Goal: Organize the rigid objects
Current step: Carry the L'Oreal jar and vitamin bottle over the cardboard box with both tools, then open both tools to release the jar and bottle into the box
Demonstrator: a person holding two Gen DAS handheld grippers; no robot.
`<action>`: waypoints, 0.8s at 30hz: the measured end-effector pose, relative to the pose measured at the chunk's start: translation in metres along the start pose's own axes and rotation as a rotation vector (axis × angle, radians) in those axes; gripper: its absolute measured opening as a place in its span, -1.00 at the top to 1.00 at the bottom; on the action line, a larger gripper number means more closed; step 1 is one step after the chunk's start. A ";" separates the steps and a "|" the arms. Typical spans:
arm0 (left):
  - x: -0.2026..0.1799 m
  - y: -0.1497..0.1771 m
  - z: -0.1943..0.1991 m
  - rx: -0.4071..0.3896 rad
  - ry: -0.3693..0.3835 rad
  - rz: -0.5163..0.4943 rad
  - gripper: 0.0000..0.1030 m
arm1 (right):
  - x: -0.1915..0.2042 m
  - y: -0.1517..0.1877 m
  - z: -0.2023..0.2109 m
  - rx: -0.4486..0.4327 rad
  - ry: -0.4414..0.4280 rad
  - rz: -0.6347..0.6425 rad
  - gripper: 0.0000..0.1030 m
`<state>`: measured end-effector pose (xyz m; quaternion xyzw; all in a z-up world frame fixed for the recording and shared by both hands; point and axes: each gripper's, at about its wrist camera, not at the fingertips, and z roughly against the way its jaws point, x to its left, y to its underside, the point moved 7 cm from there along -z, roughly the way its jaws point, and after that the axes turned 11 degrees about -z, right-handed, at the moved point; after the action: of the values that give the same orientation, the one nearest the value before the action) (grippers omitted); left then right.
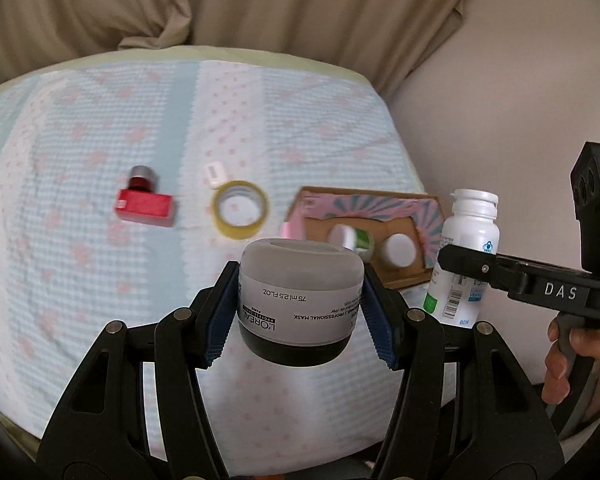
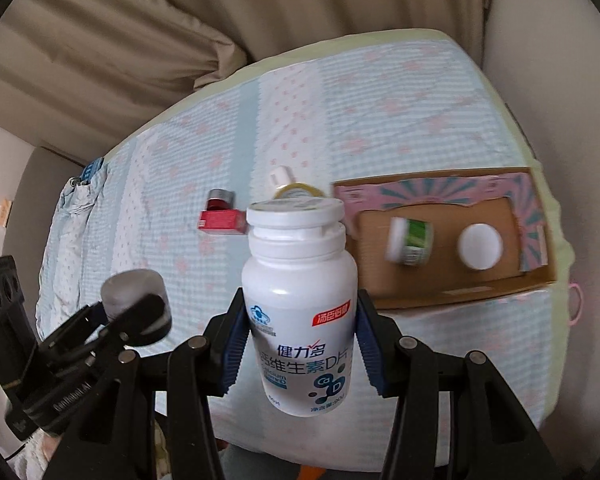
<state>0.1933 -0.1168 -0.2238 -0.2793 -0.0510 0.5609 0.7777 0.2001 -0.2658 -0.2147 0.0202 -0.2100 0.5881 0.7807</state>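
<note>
The left gripper (image 1: 300,300) pinches a grey L'Oréal Professional Mask jar (image 1: 298,300) marked "75 ml 2.5 FL.OZ", while the right gripper (image 2: 298,344) clamps a white Calcium vitamin D bottle (image 2: 300,312).

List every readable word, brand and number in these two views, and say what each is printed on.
"L'OREAL PROFESSIONNEL PARIS", "PROFESSIONAL MASK", "75 ml 2.5 FL.OZ": grey jar, held upside down in the left gripper.
"健力多", "维生素D片", "汤臣倍健", "Ca", "D": white bottle in the right gripper.
"DAS": right gripper body, left wrist view.
"GenRobot.AI": left gripper body, right wrist view.
Barcode and small print on the bottle, green-labelled bottle: too blurred.
</note>
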 end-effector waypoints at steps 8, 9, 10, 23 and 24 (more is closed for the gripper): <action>-0.079 -0.018 -0.061 0.052 0.026 -0.016 -0.07 | -0.092 -0.030 0.014 0.001 0.034 -0.020 0.10; -0.088 -0.019 -0.071 0.063 0.030 -0.022 -0.07 | -0.108 -0.036 0.013 0.003 0.045 -0.028 0.10; -0.098 -0.021 -0.083 0.074 0.032 -0.030 -0.07 | -0.119 -0.040 0.011 0.004 0.051 -0.036 0.10; -0.168 -0.037 -0.233 0.245 0.035 -0.081 -0.07 | -0.235 -0.089 -0.054 0.081 0.084 -0.126 0.10; -0.168 -0.036 -0.246 0.261 0.029 -0.087 -0.07 | -0.239 -0.092 -0.062 0.091 0.085 -0.125 0.10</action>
<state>0.2591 -0.3689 -0.3728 -0.1811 0.0216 0.5244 0.8317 0.2510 -0.4946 -0.3352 0.0438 -0.1484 0.5475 0.8224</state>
